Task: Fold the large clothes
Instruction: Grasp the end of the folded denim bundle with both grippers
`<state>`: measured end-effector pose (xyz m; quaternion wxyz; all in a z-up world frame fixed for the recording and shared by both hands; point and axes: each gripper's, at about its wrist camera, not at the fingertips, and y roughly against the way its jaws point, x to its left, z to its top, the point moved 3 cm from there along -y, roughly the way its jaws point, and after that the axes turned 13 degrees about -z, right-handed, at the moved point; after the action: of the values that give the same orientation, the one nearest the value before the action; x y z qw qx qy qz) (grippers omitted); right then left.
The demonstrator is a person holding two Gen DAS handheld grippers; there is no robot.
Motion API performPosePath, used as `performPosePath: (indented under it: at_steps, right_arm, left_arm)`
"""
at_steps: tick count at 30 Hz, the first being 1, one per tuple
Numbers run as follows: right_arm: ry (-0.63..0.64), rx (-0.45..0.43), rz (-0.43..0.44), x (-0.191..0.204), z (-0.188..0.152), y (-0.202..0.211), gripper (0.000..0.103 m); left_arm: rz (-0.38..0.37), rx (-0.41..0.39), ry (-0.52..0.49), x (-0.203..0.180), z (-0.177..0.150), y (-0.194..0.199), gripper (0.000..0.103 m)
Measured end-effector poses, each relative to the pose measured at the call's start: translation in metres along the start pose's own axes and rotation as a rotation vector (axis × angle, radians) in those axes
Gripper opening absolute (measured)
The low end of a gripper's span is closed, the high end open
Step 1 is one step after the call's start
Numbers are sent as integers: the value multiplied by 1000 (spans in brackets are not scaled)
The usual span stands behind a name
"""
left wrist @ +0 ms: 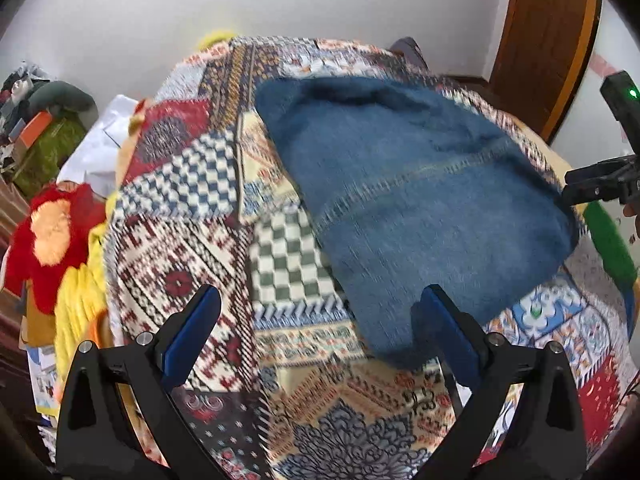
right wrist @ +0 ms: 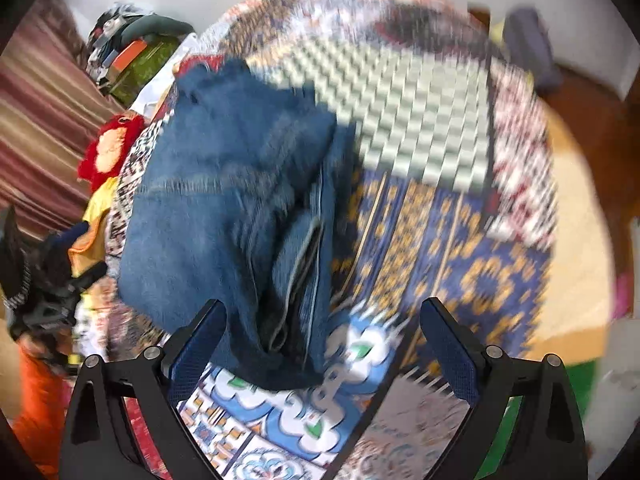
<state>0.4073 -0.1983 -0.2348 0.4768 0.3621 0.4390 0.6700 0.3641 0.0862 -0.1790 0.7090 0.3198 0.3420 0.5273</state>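
Left wrist view first: the left gripper [left wrist: 316, 320] stands wide open above the patchwork bedspread [left wrist: 192, 240], its right finger just over the near edge of the blue jeans [left wrist: 420, 200] with nothing pinched between the pads. The jeans lie bunched and partly doubled over on the bed, toward the right of this view, and at the far right edge the other gripper's black body shows beside the denim. In the right wrist view the right gripper [right wrist: 320, 328] is also spread open; the near end of the jeans [right wrist: 224, 216] hangs into the gap by its left finger, but the pads do not look pressed on it. Both views are blurred, so seams and hems are hard to place exactly. The step in hand looks like taking a fresh hold to make the next fold — so each gripper should settle on a clear edge of the denim, ideally the two corners of the same end, before closing. Pinch only the jeans, not the bedspread underneath, lift both sides evenly, and lay the fold flat so the thick cloth does not roll. Farther off, a red and yellow plush toy [left wrist: 52, 232] sits at the bed's left side — clear of the work.
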Motion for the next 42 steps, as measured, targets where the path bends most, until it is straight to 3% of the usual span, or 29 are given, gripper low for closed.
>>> performPosePath:
  at_steps: [4, 10, 16, 22, 25, 28, 31, 35, 39, 42]
  right_arm:
    - [18, -80, 19, 9, 25, 19, 97]
    - [-25, -115, 96, 29, 73, 11, 97]
    - [-70, -72, 137, 41, 104, -28, 97]
    - [-142, 16, 154, 28, 110, -86, 97]
    - [-168, 48, 197, 17, 105, -105, 97]
    - [-171, 28, 176, 6, 101, -113, 100]
    - [-203, 37, 199, -4, 94, -116, 101]
    - [-204, 47, 162, -5, 95, -106, 101]
    - [-149, -16, 77, 0, 95, -73, 101]
    - [-122, -68, 64, 3, 92, -45, 101]
  left_arm:
    - [-9, -44, 30, 14, 29, 3, 101]
    - [-65, -76, 66, 28, 76, -17, 101]
    - [-97, -54, 187, 55, 109, -76, 101]
    - [-231, -49, 372, 78, 121, -127, 101]
    - [-197, -27, 359, 83, 128, -151, 102]
    - [-196, -4, 364, 87, 127, -166, 103]
    - [-194, -15, 373, 87, 123, -160, 103]
    - [-95, -24, 285, 75, 123, -135, 103]
    - [-41, -67, 191, 62, 124, -93, 103]
    - [-16, -98, 143, 55, 123, -67, 103]
